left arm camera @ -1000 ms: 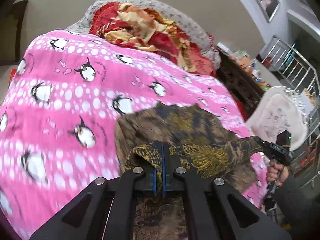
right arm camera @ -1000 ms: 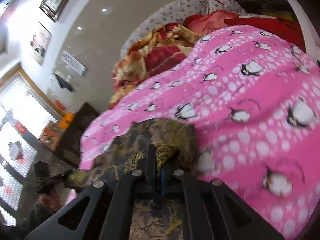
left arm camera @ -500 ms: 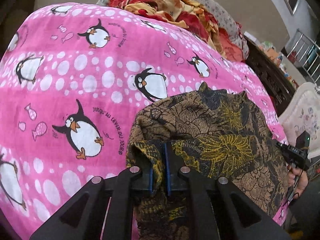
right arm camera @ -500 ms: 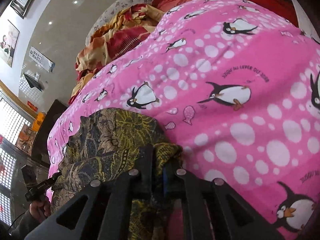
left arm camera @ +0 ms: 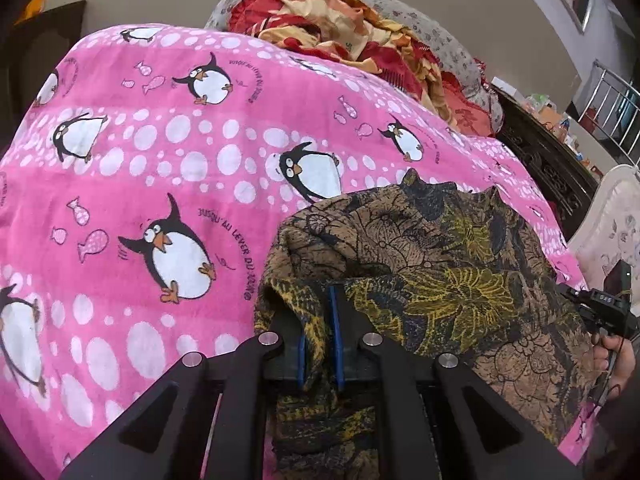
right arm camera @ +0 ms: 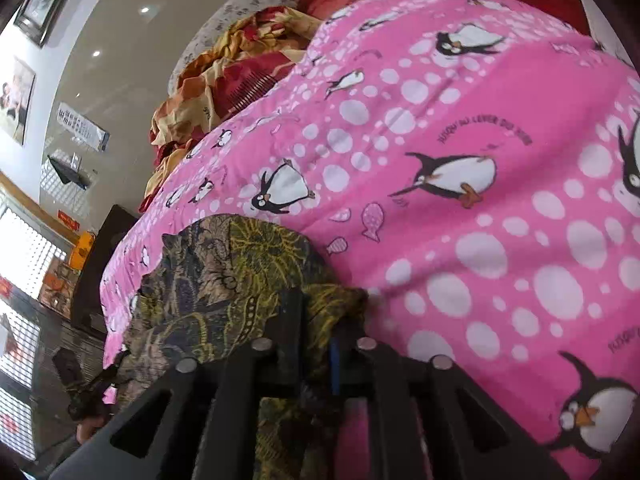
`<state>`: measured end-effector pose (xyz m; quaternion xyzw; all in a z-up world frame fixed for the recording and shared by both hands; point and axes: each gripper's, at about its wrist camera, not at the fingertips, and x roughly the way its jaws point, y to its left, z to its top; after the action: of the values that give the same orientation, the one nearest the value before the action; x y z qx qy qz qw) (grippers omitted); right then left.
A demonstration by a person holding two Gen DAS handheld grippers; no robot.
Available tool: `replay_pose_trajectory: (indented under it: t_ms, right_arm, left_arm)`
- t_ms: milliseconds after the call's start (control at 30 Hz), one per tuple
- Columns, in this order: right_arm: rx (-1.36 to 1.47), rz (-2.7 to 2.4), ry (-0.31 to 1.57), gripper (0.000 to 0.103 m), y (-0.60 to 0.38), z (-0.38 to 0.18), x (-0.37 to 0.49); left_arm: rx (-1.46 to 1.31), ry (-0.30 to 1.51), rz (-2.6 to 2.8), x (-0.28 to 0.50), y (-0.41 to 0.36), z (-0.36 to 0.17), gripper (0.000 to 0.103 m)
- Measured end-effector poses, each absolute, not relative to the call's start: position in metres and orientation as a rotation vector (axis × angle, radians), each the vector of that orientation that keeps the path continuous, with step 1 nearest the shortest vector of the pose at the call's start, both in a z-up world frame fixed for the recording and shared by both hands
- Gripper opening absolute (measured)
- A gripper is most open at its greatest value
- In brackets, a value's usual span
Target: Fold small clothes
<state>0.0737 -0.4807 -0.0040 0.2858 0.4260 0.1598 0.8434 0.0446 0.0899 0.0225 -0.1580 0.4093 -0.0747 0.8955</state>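
We brought the patterned garment [left arm camera: 440, 280] down onto the pink blanket [left arm camera: 160, 160], folded over. Left gripper [left arm camera: 320, 336] stays clamped on its corner; right gripper [right arm camera: 316, 332] has just been opening, cloth loose between the jaws. Release begun.

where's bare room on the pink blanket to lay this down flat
Free: the pink penguin-print blanket left of the brown-and-yellow floral garment, up to the red-and-orange bedding heap. Crowded: the garment's own patch near the blanket's right edge.
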Motion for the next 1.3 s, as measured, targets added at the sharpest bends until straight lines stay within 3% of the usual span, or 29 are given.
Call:
replay_pose_trajectory:
  t_ms: [67, 100, 133, 200, 367, 533, 700, 767, 867, 933, 1000, 1033, 1067, 1100, 1133, 1167, 1233, 1300]
  right_arm:
    - [0.612, 0.32, 0.912, 0.042, -0.485, 0.004, 0.07]
    - [0.611, 0.296, 0.909, 0.054, -0.489, 0.01, 0.067]
    - [0.607, 0.275, 0.89, 0.056, -0.494, 0.018, 0.061]
    - [0.602, 0.262, 0.846, 0.056, -0.505, 0.035, 0.049]
    - [0.499, 0.268, 0.739, 0.056, -0.506, 0.078, 0.015]
    - [0.203, 0.392, 0.688, 0.055, -0.444, 0.106, -0.011]
    - [-0.112, 0.387, 0.832, 0.055, -0.388, 0.076, -0.006]
    - [-0.168, 0.344, 1.035, 0.056, -0.38, 0.038, 0.009]
    - [-0.248, 0.341, 1.013, 0.075, -0.368, 0.033, 0.015]
    - [-0.271, 0.336, 1.056, 0.093, -0.359, 0.03, 0.032]
    - [-0.298, 0.337, 1.113, 0.097, -0.349, 0.025, 0.056]
    - [-0.313, 0.333, 1.127, 0.094, -0.345, 0.024, 0.067]
    - [-0.326, 0.322, 1.12, 0.085, -0.341, 0.027, 0.078]
    - [-0.339, 0.284, 1.031, 0.054, -0.338, 0.042, 0.091]
    - [-0.309, 0.252, 0.949, 0.051, -0.34, 0.059, 0.096]
    - [-0.216, 0.229, 0.852, 0.054, -0.348, 0.08, 0.097]
    - [-0.08, 0.224, 0.743, 0.073, -0.362, 0.104, 0.092]
    - [-0.088, 0.244, 0.696, 0.074, -0.362, 0.112, 0.084]
  left_arm:
    - [-0.297, 0.873, -0.133, 0.044, 0.09, 0.028, 0.006]
    - [-0.289, 0.88, -0.139, 0.043, 0.092, 0.031, 0.015]
    - [-0.27, 0.894, -0.12, 0.041, 0.094, 0.034, 0.036]
    - [-0.238, 0.896, -0.042, 0.035, 0.107, 0.04, 0.045]
    - [-0.208, 0.815, 0.067, 0.005, 0.119, 0.067, 0.044]
    - [-0.114, 0.734, -0.17, -0.025, 0.047, 0.096, 0.044]
    - [-0.027, 0.911, -0.255, -0.013, -0.009, 0.056, 0.044]
    - [0.029, 0.977, -0.219, -0.008, -0.018, 0.033, 0.044]
    - [0.041, 0.976, -0.214, 0.006, -0.022, 0.034, 0.045]
    - [-0.025, 1.022, -0.207, 0.032, -0.015, 0.036, 0.045]
    - [-0.056, 1.041, -0.189, 0.055, -0.008, 0.036, 0.044]
    - [-0.053, 1.042, -0.151, 0.071, -0.003, 0.038, 0.04]
    - [-0.05, 1.033, -0.102, 0.082, 0.004, 0.041, 0.035]
    - [-0.077, 0.987, -0.022, 0.094, 0.02, 0.053, 0.027]
    - [-0.116, 0.931, 0.025, 0.098, 0.036, 0.065, 0.027]
    - [-0.158, 0.867, 0.075, 0.096, 0.049, 0.078, 0.027]
    - [-0.238, 0.761, 0.166, 0.086, 0.074, 0.099, 0.028]
    - [-0.272, 0.72, 0.17, 0.076, 0.079, 0.104, 0.028]
